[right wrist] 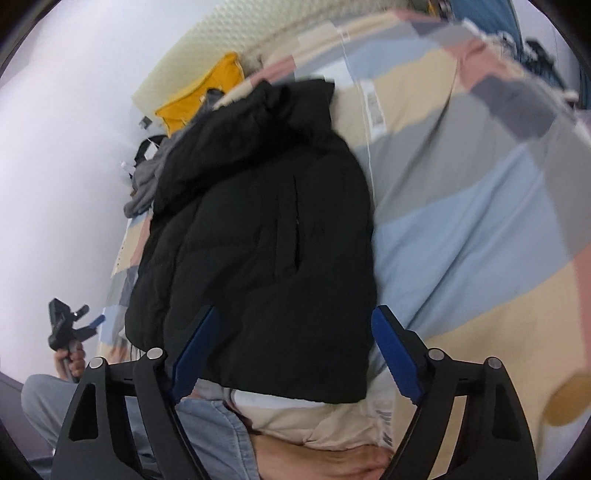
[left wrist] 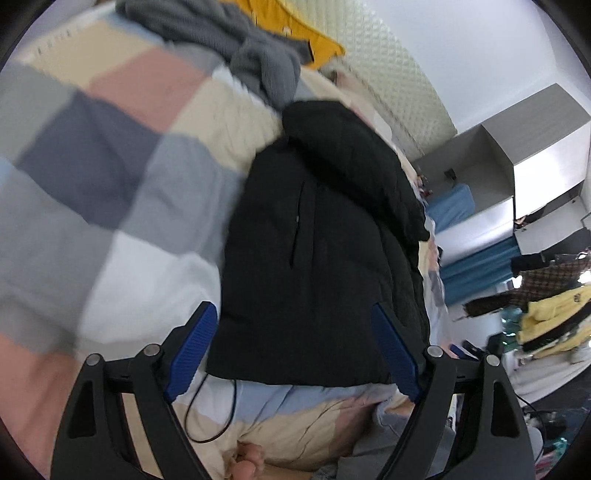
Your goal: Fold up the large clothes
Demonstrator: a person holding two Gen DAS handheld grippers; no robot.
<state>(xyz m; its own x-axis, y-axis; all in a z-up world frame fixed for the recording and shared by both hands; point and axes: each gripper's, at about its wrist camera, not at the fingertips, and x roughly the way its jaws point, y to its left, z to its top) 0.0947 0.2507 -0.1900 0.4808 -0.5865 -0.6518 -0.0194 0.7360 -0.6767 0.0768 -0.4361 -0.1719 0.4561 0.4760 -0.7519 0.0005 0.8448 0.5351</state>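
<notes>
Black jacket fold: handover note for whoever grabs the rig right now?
Left gripper: open, holding nothing, hovering over the near hem of the black jacket.
Right gripper: open, holding nothing, also above the hem.
Jacket lies on the patchwork quilt, hood away from you, looking already folded narrow.
Grey garment and yellow garment lie beyond it.
Left: probably fold the jacket hem toward the hood, then the others.
</notes>
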